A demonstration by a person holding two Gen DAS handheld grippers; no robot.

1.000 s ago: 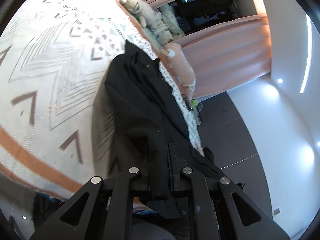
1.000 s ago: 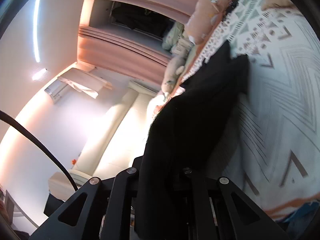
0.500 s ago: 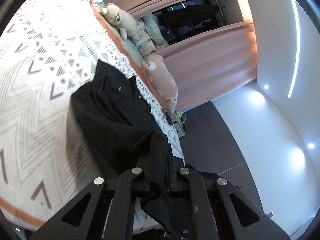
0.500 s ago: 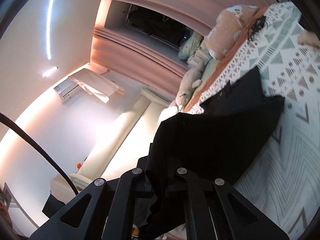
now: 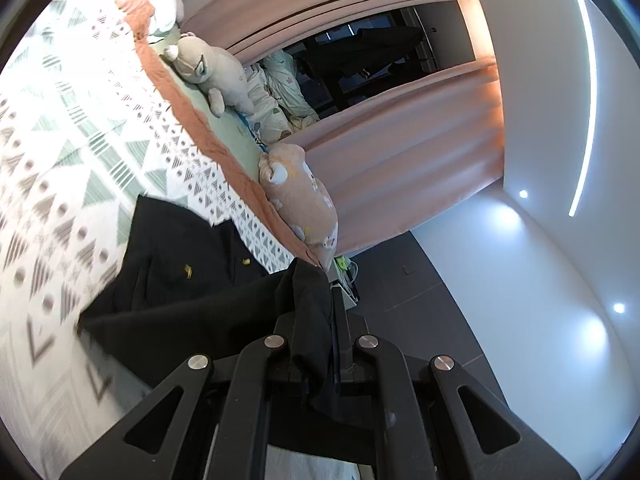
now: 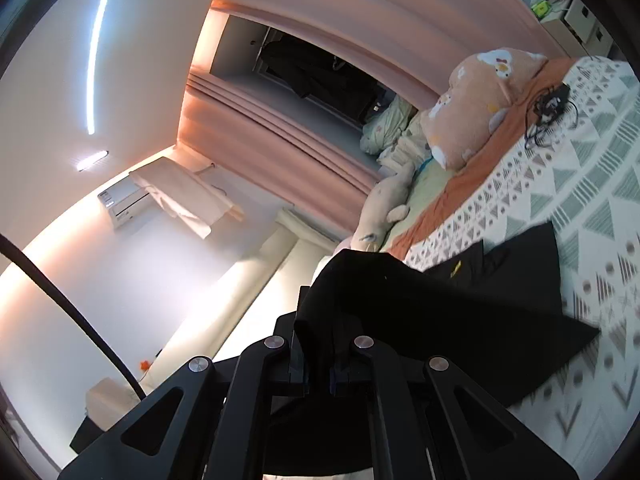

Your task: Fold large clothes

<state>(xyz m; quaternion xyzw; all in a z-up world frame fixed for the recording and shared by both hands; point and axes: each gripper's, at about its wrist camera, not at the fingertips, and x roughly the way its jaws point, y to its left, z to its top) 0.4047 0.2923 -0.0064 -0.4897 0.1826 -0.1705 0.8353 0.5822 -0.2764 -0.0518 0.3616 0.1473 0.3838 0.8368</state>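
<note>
**Steadily: carrying the lifted hem over in one even sweep**

Both tongs are clamped shut on cloth. The left tongs (image 5: 316,320) pinch a bunched corner of the black garment (image 5: 172,280), and the right tongs (image 6: 320,332) pinch a matching corner of it (image 6: 460,312). From each grip the fabric runs out taut and then drapes down onto the patterned bedspread (image 5: 60,160), where the rest of the garment lies flat; small gold buttons show on that flat part. In the left view the garment spreads toward 10 o'clock from the tongs; in the right view it spreads toward 2 o'clock.

The step in hand looks like folding the held edge over the part at rest. To do it well, both corners should travel at the same height and pace, so the edge between them stays straight and no diagonal crease forms. Enough lift is needed that the hanging cloth clears the flat part instead of dragging it along the bed. The plush toys (image 5: 296,200) along the far edge sit near the garment's end, so the sweep should stop short of them. Neither grip should loosen until the edge lies aligned.
</note>
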